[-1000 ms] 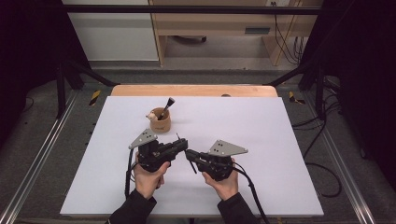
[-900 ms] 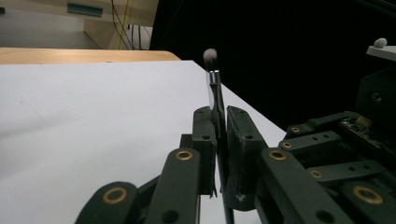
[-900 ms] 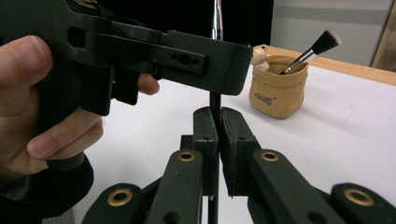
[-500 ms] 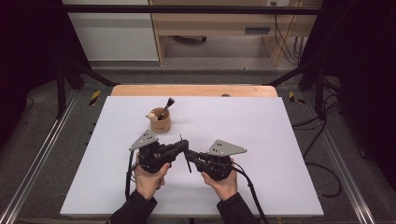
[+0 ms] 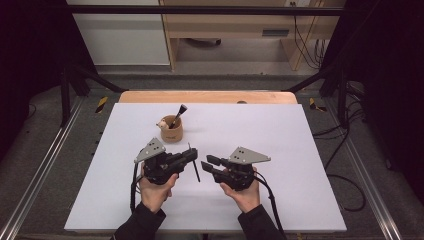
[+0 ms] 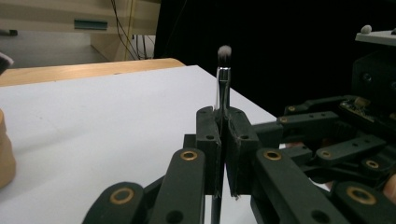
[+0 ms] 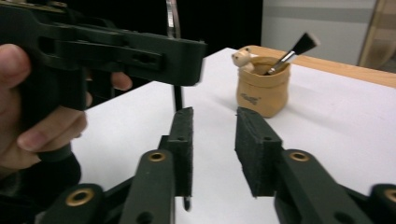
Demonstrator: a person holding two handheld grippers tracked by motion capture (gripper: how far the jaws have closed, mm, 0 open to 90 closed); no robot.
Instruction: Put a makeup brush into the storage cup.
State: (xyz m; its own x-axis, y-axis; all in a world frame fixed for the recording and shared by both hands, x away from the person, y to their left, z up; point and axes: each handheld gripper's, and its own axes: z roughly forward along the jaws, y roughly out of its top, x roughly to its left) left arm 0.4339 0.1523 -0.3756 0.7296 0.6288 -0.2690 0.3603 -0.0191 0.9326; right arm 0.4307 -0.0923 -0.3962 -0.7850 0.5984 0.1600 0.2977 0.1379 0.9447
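Note:
A thin black makeup brush (image 5: pixel 194 163) stands upright between my two grippers over the white table (image 5: pixel 300 140). My left gripper (image 5: pixel 191 154) is shut on its handle, and in the left gripper view the pads (image 6: pixel 209 140) clamp the brush (image 6: pixel 223 79) with its pale tip up. My right gripper (image 5: pixel 207 163) faces it from the right; its jaws have just been opening. In the right gripper view my right gripper (image 7: pixel 212 116) shows an empty gap, with the brush handle (image 7: pixel 179 99) running down behind the left pad (image 7: pixel 183 140).
A tan ceramic brush holder (image 5: pixel 171 131) with a small figure on its rim stands behind the left gripper and holds a flat black brush (image 5: pixel 177 114). The holder (image 7: pixel 261 91) lies ahead of the right gripper. A wooden strip (image 5: pixel 207 96) edges the table's far side.
The right gripper's jaws have parted beside the brush handle. The left gripper keeps its hold on the brush, and neither hand has shifted noticeably.

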